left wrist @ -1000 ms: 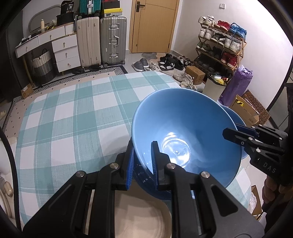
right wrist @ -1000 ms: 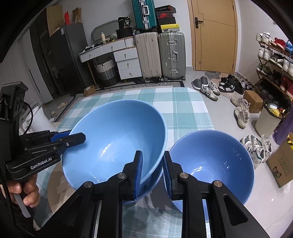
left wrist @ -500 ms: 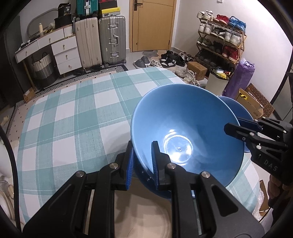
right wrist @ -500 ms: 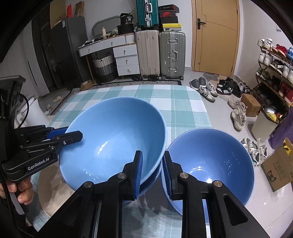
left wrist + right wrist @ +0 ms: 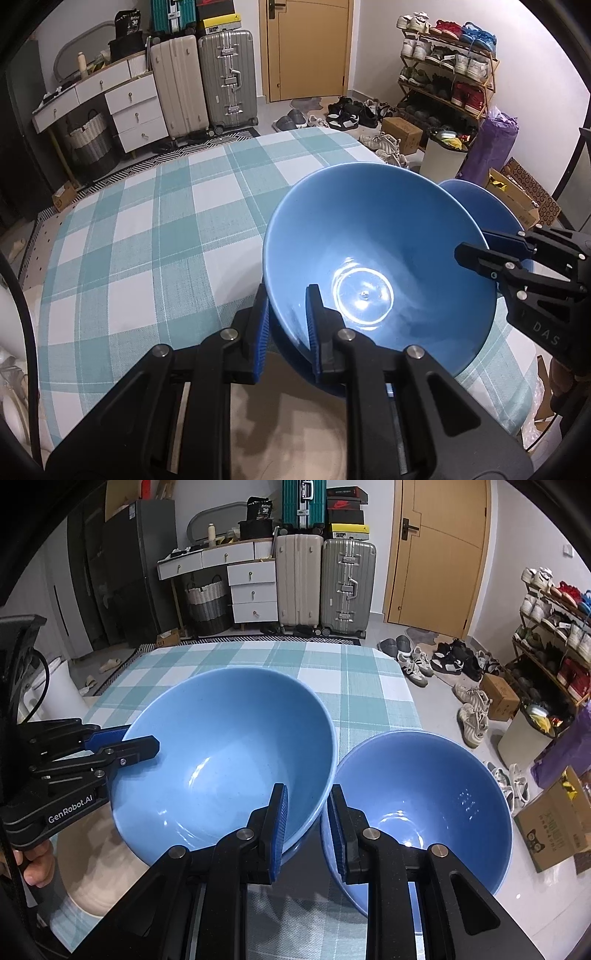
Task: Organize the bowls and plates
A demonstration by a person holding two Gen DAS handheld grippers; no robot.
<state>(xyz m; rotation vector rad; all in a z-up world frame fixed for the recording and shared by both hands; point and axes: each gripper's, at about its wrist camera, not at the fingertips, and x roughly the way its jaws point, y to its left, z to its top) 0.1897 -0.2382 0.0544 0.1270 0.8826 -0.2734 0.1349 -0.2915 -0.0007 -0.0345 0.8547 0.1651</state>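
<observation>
Bowls first: the large light-blue bowl fills the centre-right of my left wrist view, tilted, with my left gripper clamped on its near rim, one finger inside the wall and one outside. In the right wrist view the same bowl sits centre-left, and my right gripper grips its right rim the same way. Both fingers of each pair press the wall, so both tools are closed on this one bowl.

A second blue bowl stands at lower right of the right wrist view, just beside the held bowl; its rim meets or nearly meets the outer finger, I cannot tell which. It sits close to the right edge of the checked tablecloth.

Open cloth runs across the left and upper-middle of the left wrist view. A beige plate lies at lower left of the right wrist view, partly under the held bowl.

Beyond the table: suitcases, a white drawer unit and a shoe rack
</observation>
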